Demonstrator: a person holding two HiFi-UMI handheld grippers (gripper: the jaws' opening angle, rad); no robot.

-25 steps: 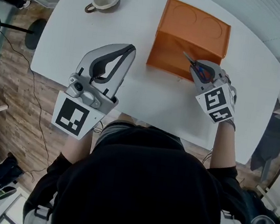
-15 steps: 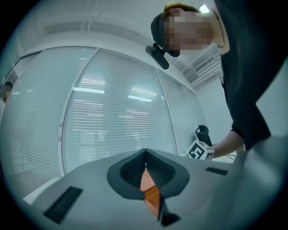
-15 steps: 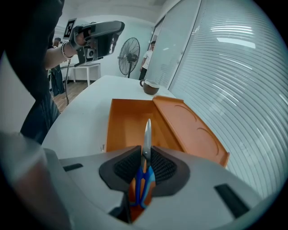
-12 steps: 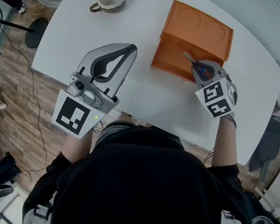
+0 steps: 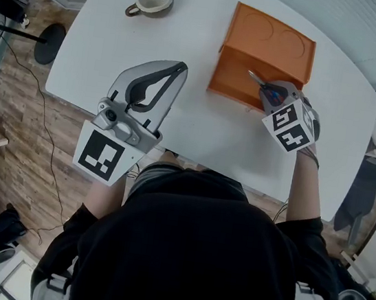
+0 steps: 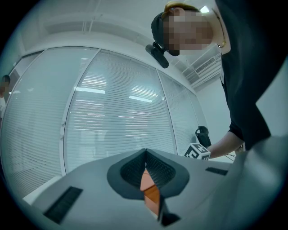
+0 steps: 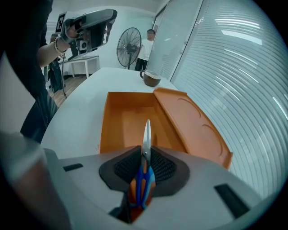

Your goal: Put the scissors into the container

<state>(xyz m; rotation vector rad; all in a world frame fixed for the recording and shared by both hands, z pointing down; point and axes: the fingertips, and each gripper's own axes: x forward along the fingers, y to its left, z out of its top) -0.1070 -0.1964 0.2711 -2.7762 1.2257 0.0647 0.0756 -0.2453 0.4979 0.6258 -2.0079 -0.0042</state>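
Note:
The orange container (image 5: 234,75) lies open on the white table (image 5: 190,35), its lid (image 5: 274,32) folded back on the far side. My right gripper (image 5: 271,90) is shut on the scissors (image 5: 261,84), at the container's near right corner. In the right gripper view the blue and orange handles sit between the pads and the blade (image 7: 146,132) points over the empty container (image 7: 130,119); the right gripper (image 7: 145,155) is above its front rim. My left gripper (image 5: 178,68) is shut and empty, held up left of the container. In the left gripper view the left gripper (image 6: 145,156) shows jaws together.
A grey mug (image 5: 153,0) stands at the table's far left, seen also as the mug (image 7: 150,78) beyond the container. A standing fan (image 7: 130,45) and a person (image 7: 146,42) are past the table's end. The table's near edge (image 5: 193,160) runs just ahead of my body.
The right gripper has edged slightly toward the container with the scissors and tilted a little. The left gripper has stayed where it was.

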